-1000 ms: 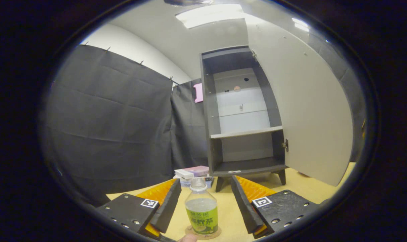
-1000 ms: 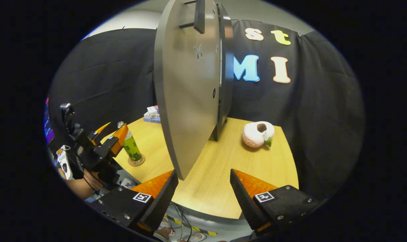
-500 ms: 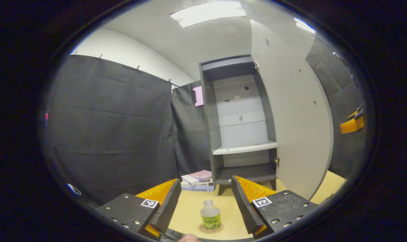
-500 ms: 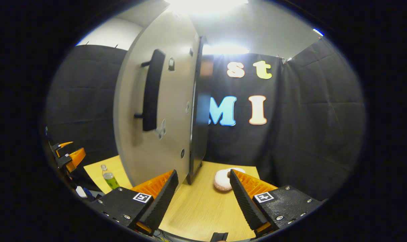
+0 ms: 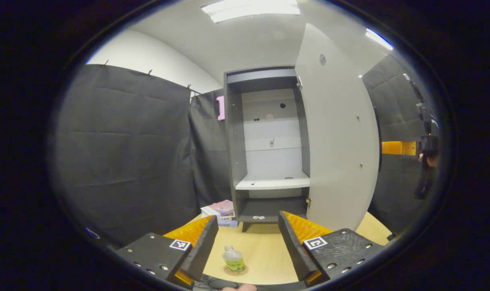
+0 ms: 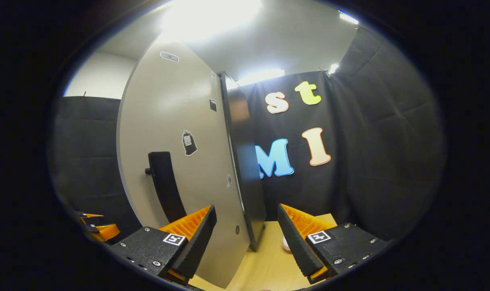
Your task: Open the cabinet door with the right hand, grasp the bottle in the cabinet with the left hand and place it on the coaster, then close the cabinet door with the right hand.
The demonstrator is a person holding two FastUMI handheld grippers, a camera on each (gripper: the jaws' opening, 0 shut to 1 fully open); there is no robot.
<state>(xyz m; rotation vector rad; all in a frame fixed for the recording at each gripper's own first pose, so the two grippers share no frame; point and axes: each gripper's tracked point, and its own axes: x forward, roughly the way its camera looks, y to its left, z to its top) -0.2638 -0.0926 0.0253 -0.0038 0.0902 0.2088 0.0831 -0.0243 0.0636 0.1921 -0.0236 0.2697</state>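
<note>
A small clear bottle with a green label (image 5: 233, 260) stands upright on a round coaster (image 5: 241, 270) near the table's front edge. My left gripper (image 5: 248, 238) hangs open above and behind it, holding nothing. The grey cabinet (image 5: 269, 145) stands open, its shelves bare, with the door (image 5: 334, 137) swung out to the right. In the right gripper view I face the door's outer side (image 6: 176, 153) and its dark bar handle (image 6: 164, 186). My right gripper (image 6: 247, 238) is open, level with the handle's lower end and touching nothing.
A stack of books (image 5: 218, 210) lies on the wooden table (image 5: 265, 250) left of the cabinet's feet. A pale plush toy (image 6: 285, 243) peeks out between my right fingers. Black cloth walls close in all sides.
My left gripper has drawn back and up from the bottle, which stays on the coaster. My right gripper has risen from table height to the door handle's height.
</note>
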